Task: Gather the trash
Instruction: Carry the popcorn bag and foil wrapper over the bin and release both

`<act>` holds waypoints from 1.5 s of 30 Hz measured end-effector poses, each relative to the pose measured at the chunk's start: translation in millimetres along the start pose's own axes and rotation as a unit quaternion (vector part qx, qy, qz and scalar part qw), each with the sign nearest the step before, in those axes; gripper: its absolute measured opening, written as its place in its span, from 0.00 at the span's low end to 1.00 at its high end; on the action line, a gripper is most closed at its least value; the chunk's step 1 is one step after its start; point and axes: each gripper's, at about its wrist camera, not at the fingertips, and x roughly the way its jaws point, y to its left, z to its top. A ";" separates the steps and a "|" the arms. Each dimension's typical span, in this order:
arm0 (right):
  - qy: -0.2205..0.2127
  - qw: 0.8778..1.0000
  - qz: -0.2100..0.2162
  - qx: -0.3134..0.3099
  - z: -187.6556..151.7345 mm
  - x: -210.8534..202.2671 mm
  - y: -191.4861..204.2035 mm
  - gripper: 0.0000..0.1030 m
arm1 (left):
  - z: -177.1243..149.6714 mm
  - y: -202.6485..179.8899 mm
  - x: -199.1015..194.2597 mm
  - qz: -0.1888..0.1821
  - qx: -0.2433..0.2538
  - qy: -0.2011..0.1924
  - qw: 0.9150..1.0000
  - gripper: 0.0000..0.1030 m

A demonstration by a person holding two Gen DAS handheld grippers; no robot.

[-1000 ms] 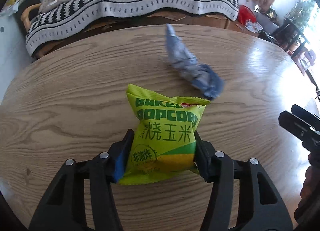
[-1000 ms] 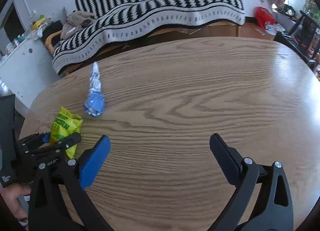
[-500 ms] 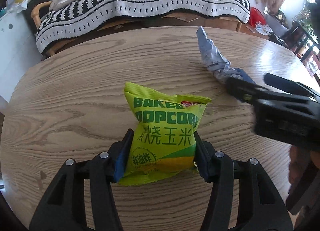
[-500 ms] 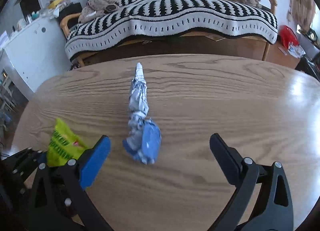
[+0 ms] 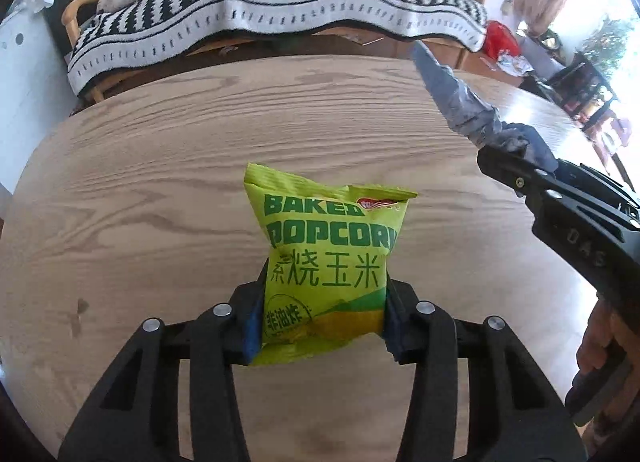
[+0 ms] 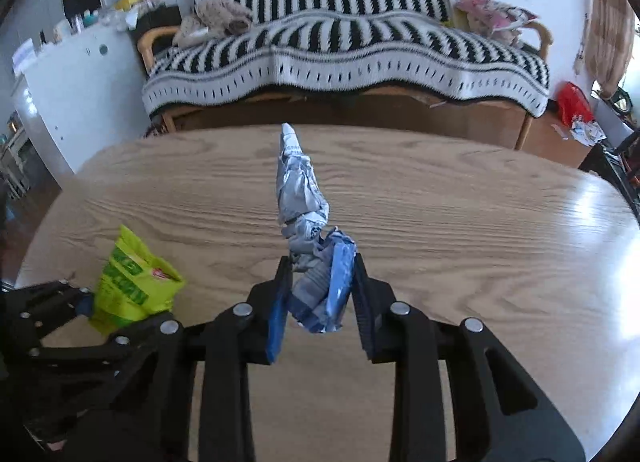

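Observation:
My left gripper is shut on a green popcorn bag and holds it upright over the wooden table. My right gripper is shut on the lower end of a crumpled blue and silver wrapper, whose twisted tip points away from me. In the left wrist view the wrapper sticks out of the right gripper at the right. In the right wrist view the popcorn bag and left gripper are at the lower left.
A sofa with a black and white striped blanket stands beyond the table's far edge. A white cabinet is at the left. A red bag and scraps lie on the floor at the right.
My right gripper has moved left to the wrapper and closed on its lower end. The left gripper still holds the popcorn bag.

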 end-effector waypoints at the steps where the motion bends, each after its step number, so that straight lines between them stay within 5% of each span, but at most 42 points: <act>1: -0.005 1.000 -0.006 -0.003 -3.2 -11.8 -0.9 0.29 | -3.1 -7.2 -8.6 -0.002 0.007 -0.005 1.000 0.44; 11: -0.041 0.998 -0.035 0.037 -74.3 -154.1 -32.3 0.29 | -66.7 -101.3 -100.6 -0.035 0.077 -0.049 0.995 0.44; 18: -0.058 0.992 -0.079 0.085 -167.0 -260.3 -78.7 0.29 | -143.4 -189.5 -137.1 -0.085 0.145 -0.045 0.985 0.44; 24: -0.043 0.981 -0.105 0.154 -257.5 -311.0 -131.1 0.29 | -197.2 -252.8 -144.6 -0.124 0.195 -0.027 0.973 0.44; 30: -0.001 0.971 -0.110 0.210 -334.8 -315.5 -171.9 0.29 | -243.8 -300.7 -121.8 -0.140 0.243 0.017 0.960 0.45; 35: 0.035 0.962 -0.082 0.259 -375.0 -290.8 -192.4 0.29 | -268.4 -324.5 -88.1 -0.129 0.264 0.062 0.954 0.45; 39: 0.079 0.942 -0.059 0.320 -409.7 -255.5 -218.4 0.29 | -282.2 -333.9 -43.1 -0.123 0.271 0.109 0.949 0.45; 45: 0.120 0.933 -0.053 0.334 -435.4 -226.3 -223.1 0.29 | -295.6 -338.8 4.3 -0.114 0.265 0.165 0.943 0.45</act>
